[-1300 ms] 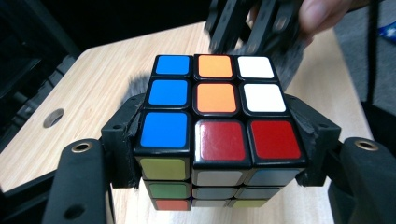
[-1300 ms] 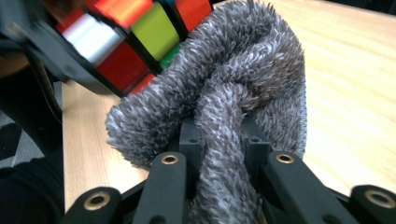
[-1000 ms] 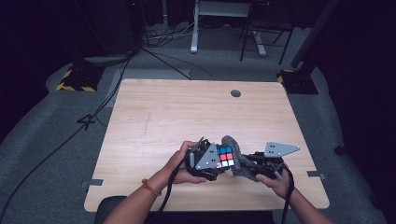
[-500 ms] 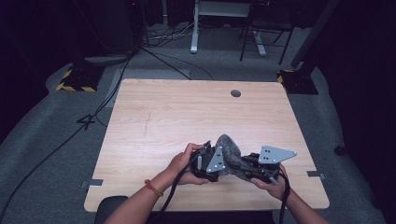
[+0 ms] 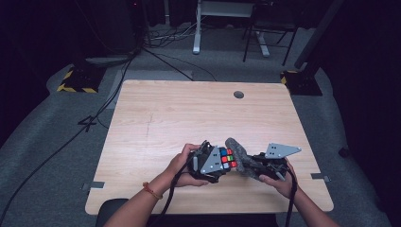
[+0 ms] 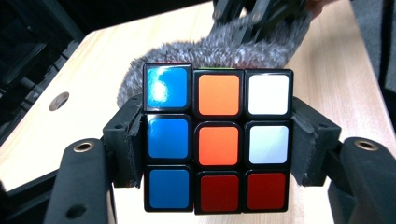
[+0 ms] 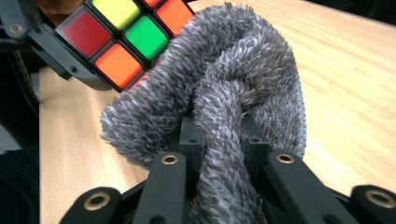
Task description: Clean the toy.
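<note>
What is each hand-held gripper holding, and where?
Left hand-held gripper clamps the Rubik's cube by opposite side faces; right hand-held gripper pinches the grey fuzzy cloth at a bunched fold.

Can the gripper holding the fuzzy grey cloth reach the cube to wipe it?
Probably yes. The right gripper is shut on the grey cloth, which already lies against the cube held in the left gripper, with nothing between them.
</note>
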`<state>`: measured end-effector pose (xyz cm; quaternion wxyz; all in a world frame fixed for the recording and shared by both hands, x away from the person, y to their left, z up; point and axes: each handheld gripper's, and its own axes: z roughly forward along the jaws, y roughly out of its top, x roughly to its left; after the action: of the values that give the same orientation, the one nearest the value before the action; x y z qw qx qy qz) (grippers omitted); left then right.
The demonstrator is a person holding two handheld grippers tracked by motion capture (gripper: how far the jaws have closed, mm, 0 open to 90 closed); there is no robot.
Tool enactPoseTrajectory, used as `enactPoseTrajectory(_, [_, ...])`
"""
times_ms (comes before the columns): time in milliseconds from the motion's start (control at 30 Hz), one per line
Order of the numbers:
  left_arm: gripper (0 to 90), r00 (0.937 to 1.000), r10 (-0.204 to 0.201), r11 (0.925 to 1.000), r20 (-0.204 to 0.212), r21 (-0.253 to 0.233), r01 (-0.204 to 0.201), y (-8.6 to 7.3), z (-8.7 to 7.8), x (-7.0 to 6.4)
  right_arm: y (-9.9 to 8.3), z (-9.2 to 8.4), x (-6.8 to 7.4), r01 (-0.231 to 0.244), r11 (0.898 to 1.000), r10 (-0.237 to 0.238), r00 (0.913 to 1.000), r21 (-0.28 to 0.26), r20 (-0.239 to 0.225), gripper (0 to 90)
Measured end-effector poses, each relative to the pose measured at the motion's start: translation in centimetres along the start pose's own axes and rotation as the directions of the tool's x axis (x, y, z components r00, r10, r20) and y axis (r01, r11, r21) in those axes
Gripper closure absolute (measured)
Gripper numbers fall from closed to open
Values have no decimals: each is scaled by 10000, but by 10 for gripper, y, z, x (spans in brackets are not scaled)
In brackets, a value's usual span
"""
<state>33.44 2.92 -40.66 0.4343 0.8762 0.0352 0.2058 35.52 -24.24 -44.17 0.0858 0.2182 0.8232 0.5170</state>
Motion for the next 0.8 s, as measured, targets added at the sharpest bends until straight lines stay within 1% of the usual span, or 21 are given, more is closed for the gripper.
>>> enactPoseTrajectory(33, [337, 10000, 36, 10000, -7, -47, -36, 0, -1, 0, 0, 0, -1, -160, 9998, 159, 9998, -92, -147, 764])
enactPoseTrajectory(67, [337, 10000, 34, 10000, 13, -92, -34, 0, -1, 0, 0, 0, -1, -91, 9999, 89, 9998, -142, -185, 763])
enactPoseTrajectory(133, [336, 10000, 8, 9999, 28, -113, -8, 0, -1, 1, 1, -2, 0, -125, 9990, 101, 9983, -429, -572, 762])
enactPoseTrajectory(167, [335, 10000, 24, 9999, 18, -110, -23, 0, -1, 1, 1, -3, 1, -93, 9985, 58, 9978, -534, -653, 763])
enactPoseTrajectory(233, [333, 10000, -33, 10000, -12, -78, 32, -1, 0, 0, 3, -4, 2, -79, 9976, 32, 9978, -694, -663, 763])
enactPoseTrajectory(267, [332, 10000, -11, 10000, -9, -25, 11, -1, 0, 1, 3, -6, 2, -179, 9964, 116, 9971, -829, -752, 764])
enactPoseTrajectory(300, [332, 10000, -86, 9999, 11, 58, 86, -2, 1, 2, 3, -7, 2, -237, 9956, 165, 9967, -909, -790, 764])
enactPoseTrajectory(400, [329, 9999, -137, 9996, 6, 246, 137, -4, 5, 2, 7, -9, 5, -196, 9930, 99, 9965, -1168, -833, 764])
enactPoseTrajectory(433, [328, 9999, -123, 9994, -10, 328, 123, -4, 7, 2, 8, -9, 7, -123, 9934, 38, 9972, -1141, -750, 764])
enactPoseTrajectory(467, [328, 9999, -119, 9992, -22, 371, 119, -5, 8, 2, 10, -10, 9, 53, 9932, -125, 9980, -1167, -614, 764])
enactPoseTrajectory(533, [327, 9999, -124, 9985, 7, 541, 124, -5, 11, 2, 13, -11, 13, 94, 9918, -178, 9978, -1273, -646, 764])
enactPoseTrajectory(567, [326, 9999, -120, 9980, 32, 616, 118, -5, 13, 2, 14, -11, 15, 190, 9909, -283, 9973, -1329, -685, 763])
enactPoseTrajectory(600, [327, 10000, -24, 9965, -17, 837, 25, -5, 16, 0, 16, -12, 17, 291, 9902, -394, 9966, -1364, -729, 763])
enactPoseTrajectory(633, [327, 9999, 65, 9954, -77, 955, -58, -5, 18, -2, 18, -11, 22, 409, 9891, -529, 9952, -1412, -819, 763])
enactPoseTrajectory(667, [327, 9999, 109, 9947, -41, 1024, -104, -5, 19, -3, 19, -10, 25, 532, 9892, -646, 9947, -1368, -805, 762])
enactPoseTrajectory(700, [328, 10000, 80, 9941, -42, 1078, -75, -6, 20, -3, 21, -8, 29, 733, 9888, -834, 9938, -1301, -736, 762])
enactPoseTrajectory(733, [328, 9999, 74, 9946, -68, 1035, -67, -6, 19, -2, 23, -7, 33, 971, 9883, -1037, 9933, -1180, -509, 761])
enactPoseTrajectory(767, [329, 9999, -63, 9952, -88, 973, 71, -7, 18, -1, 23, -7, 33, 1075, 9878, -1117, 9932, -1123, -316, 761])
enactPoseTrajectory(800, [331, 10000, -44, 9958, -85, 916, 52, -7, 17, 0, 23, -7, 32, 1039, 9883, -1070, 9940, -1114, -221, 760])
